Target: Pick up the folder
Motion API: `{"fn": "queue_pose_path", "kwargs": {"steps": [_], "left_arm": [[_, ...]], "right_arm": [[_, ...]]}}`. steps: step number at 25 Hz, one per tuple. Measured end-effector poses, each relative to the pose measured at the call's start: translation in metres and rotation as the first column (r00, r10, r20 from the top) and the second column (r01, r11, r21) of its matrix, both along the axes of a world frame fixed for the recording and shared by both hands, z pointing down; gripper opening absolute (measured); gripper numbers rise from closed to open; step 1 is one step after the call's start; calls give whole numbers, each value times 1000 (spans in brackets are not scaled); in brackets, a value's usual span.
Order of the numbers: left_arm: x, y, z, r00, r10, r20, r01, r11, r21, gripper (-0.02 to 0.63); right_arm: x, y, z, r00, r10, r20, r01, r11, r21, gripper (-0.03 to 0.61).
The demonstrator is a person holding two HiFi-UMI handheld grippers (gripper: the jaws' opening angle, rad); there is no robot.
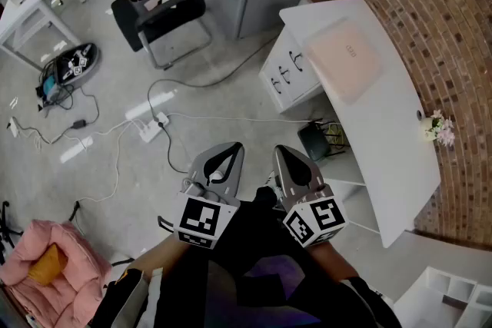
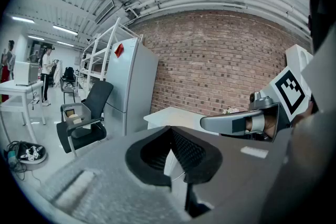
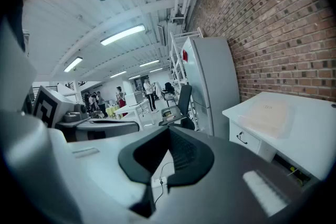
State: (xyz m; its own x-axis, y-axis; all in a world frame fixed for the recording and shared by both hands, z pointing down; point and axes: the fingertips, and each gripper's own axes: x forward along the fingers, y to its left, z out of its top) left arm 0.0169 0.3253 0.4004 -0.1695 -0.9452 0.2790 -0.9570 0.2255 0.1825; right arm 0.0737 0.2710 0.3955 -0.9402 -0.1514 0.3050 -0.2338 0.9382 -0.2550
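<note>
Approach stage: the left claw [image 1: 229, 151] and right claw [image 1: 283, 156], both shut and empty, hover side by side well short of the pale pink flat folder [image 1: 346, 57] lying near the far end of the white tabletop [image 1: 388, 138]; next, seemingly, reach and open.

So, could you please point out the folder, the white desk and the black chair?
folder [image 1: 346, 56]: head view, middle of its pale cover.
white desk [image 1: 396, 157]: head view, bare part of its top.
black chair [image 1: 173, 15]: head view, on its seat.
</note>
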Motion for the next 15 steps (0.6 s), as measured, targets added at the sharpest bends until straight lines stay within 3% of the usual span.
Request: {"fn": "queue_pose_path", "kwargs": {"steps": [15], "left_arm": [[-10, 3, -8, 1000, 1, -2, -1, 999, 36, 0]], "right_arm": [[-6, -6, -13, 998, 47, 31, -47, 999, 2, 2]]}}
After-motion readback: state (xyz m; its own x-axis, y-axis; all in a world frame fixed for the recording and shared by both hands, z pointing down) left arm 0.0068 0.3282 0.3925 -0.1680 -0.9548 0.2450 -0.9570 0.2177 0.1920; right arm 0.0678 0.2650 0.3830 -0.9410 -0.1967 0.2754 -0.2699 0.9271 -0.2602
